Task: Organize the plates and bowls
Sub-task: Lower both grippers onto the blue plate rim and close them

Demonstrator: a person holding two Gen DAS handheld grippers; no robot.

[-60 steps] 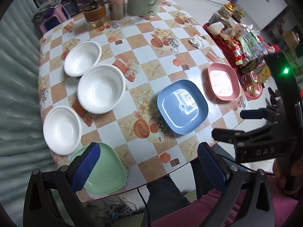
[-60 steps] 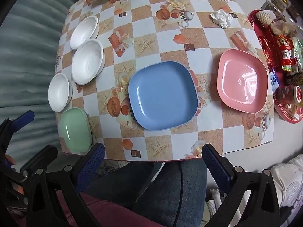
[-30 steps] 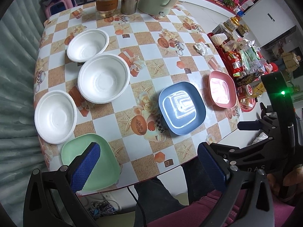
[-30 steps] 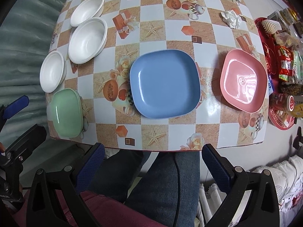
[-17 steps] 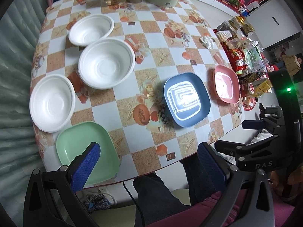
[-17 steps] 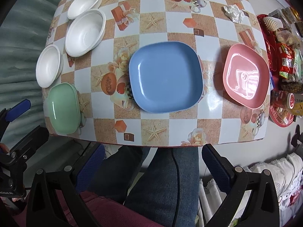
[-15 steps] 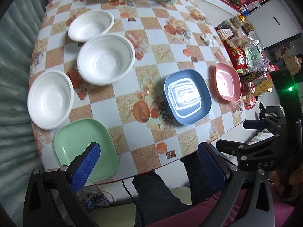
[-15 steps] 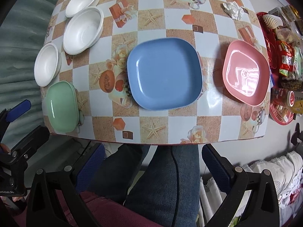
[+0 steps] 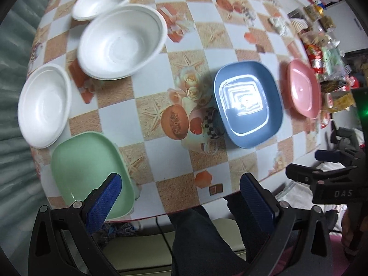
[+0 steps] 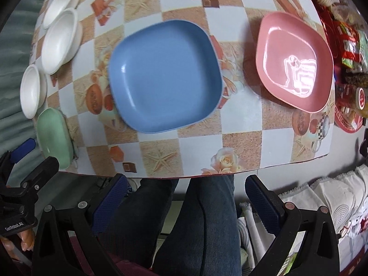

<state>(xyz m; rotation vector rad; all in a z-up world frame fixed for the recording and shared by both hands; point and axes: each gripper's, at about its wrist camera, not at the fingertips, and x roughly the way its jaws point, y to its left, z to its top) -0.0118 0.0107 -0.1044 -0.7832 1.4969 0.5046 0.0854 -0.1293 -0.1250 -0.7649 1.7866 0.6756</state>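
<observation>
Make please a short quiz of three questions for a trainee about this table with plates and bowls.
1. True or false: the left gripper holds the green plate.
2. How many white bowls are on the table?
3. Which plate lies between the other two? A) pink plate B) blue plate C) green plate

Key:
1. False; both the left gripper and the right gripper are open and hold nothing.
2. Three.
3. B.
</observation>
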